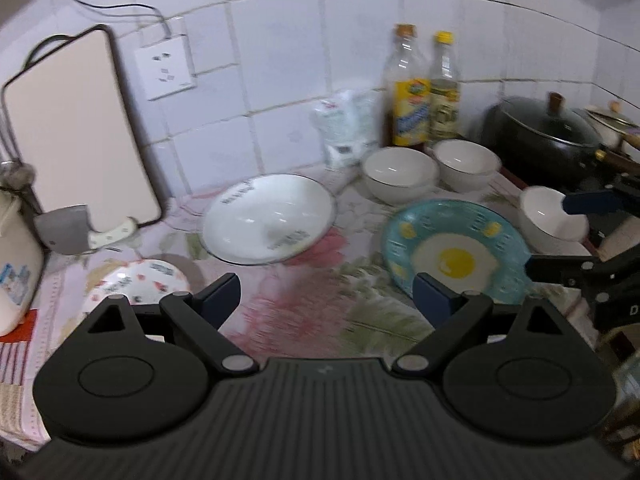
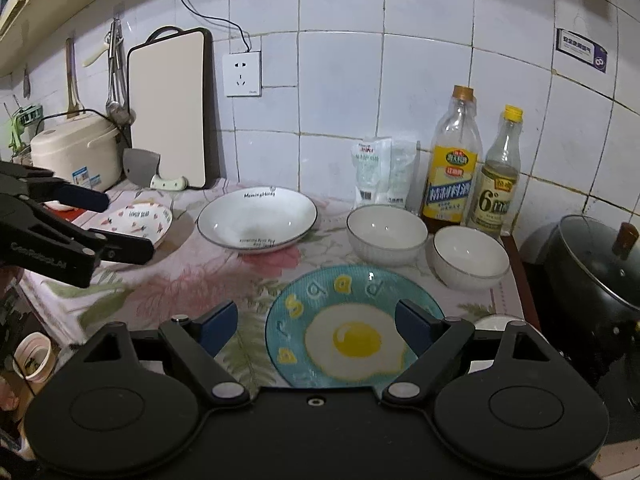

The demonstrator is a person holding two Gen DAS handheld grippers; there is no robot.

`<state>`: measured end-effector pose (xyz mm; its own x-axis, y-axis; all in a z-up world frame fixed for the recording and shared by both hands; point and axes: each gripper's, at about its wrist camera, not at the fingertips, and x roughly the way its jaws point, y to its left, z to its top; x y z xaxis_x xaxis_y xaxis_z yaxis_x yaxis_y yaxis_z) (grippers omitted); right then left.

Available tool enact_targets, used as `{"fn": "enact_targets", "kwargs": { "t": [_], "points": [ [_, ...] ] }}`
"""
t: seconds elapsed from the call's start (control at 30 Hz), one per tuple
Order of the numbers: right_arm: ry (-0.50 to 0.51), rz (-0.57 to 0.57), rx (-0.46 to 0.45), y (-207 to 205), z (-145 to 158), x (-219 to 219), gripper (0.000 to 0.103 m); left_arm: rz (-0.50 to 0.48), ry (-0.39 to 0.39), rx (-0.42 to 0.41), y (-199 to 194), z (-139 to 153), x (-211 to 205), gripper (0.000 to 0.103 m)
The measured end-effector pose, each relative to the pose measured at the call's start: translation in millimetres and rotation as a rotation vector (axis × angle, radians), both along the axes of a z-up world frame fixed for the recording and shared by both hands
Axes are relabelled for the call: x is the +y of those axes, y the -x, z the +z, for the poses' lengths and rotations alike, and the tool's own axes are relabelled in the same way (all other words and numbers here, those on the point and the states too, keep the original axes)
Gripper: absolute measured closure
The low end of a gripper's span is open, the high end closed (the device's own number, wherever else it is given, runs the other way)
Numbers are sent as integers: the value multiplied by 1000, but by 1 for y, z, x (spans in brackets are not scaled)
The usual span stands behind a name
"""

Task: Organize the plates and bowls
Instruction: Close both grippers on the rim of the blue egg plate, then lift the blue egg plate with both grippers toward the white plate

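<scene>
A teal plate with a fried-egg print [image 2: 352, 328] lies on the flowered counter, just ahead of my right gripper [image 2: 316, 316], which is open and holds nothing. Behind the plate are a wide white deep plate [image 2: 258, 218] and two white bowls [image 2: 386, 234] [image 2: 470, 256]. A third small white bowl [image 1: 554, 216] sits at the right, near the stove. A patterned dish [image 1: 136, 284] rests at the left. My left gripper [image 1: 326, 292] hovers open over bare cloth between that dish and the teal plate [image 1: 456, 252], with nothing between its fingers.
A cutting board [image 2: 168, 108] and a cleaver [image 2: 144, 168] lean on the tiled wall at the left, beside a rice cooker [image 2: 76, 152]. Two bottles [image 2: 452, 172] and a white bag [image 2: 380, 172] stand at the back. A black lidded pot [image 2: 592, 268] sits on the stove at right.
</scene>
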<state>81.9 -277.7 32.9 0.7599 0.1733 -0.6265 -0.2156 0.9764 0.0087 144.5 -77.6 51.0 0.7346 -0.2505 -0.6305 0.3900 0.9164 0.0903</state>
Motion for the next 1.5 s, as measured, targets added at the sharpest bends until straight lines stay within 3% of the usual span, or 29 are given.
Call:
{"fn": "enact_targets", "kwargs": {
  "t": [0.23, 0.47, 0.7, 0.93, 1.13, 1.23, 1.47, 1.5],
  "points": [
    [-25, -23, -26, 22, -16, -16, 13, -88, 5, 62, 3, -19, -27, 9],
    [-140, -54, -47, 26, -54, -41, 13, -136, 41, 159, -15, -48, -45, 9],
    [-238, -161, 22, 9, -100, -64, 13, -111, 102, 195, -38, -77, -53, 13],
    [-295, -203, 43, -10, -125, -75, 14, -89, 158, 200, -60, -104, -58, 20],
    [-252, -238, 41, -25, -139, -74, 21, -51, 190, 223, -80, -127, -62, 33],
    [-254, -245, 32, -30, -141, -76, 32, -49, 204, 225, -85, -134, -63, 44],
    [-303, -289, 26, -36, -143, -82, 61, -53, 272, 220, -93, -144, -68, 81],
    [-307, -296, 30, -37, -144, -83, 64, -51, 278, 224, -93, -144, -68, 82]
  ]
}}
